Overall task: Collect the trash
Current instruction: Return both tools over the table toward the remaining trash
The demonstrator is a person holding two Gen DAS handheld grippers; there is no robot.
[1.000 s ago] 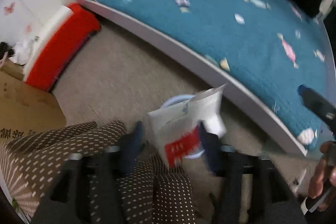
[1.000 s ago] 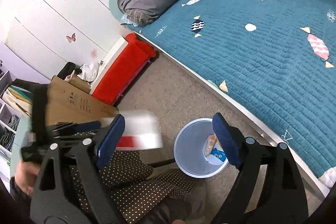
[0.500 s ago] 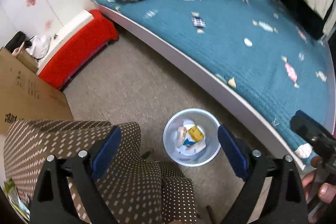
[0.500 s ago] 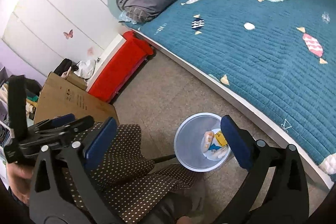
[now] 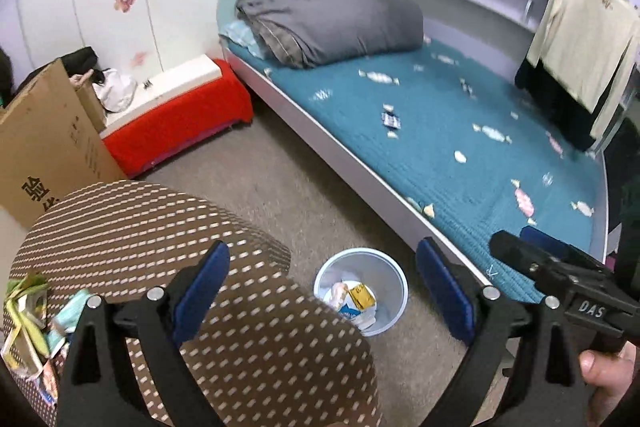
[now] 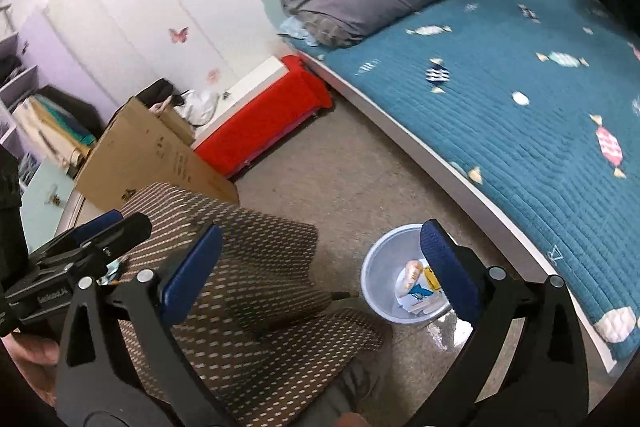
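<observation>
A small pale blue trash bin [image 5: 394, 277] stands on the carpet beside the bed, and it holds several wrappers and packets [image 5: 354, 301]. My left gripper [image 5: 324, 293] hangs high above it, open, with nothing between its fingers. In the right wrist view the same bin [image 6: 380, 267] lies below my right gripper [image 6: 320, 271], which is also open and empty. Its right finger covers part of the trash [image 6: 414, 277]. Each gripper shows in the other's view: the right gripper [image 5: 516, 239] at the right edge, the left gripper [image 6: 112, 227] at the left.
A brown dotted chair seat [image 5: 160, 227] fills the lower left, with loose packets [image 5: 28, 311] at its left edge. A teal-covered bed [image 5: 460, 147] runs along the right. A red bench [image 5: 180, 127] and a cardboard box [image 5: 52, 131] stand by the wall.
The white and red packet that sat between my left fingers has dropped into the bin. Both grippers opened wider and rose, so the bin looks smaller and more of the room shows.
</observation>
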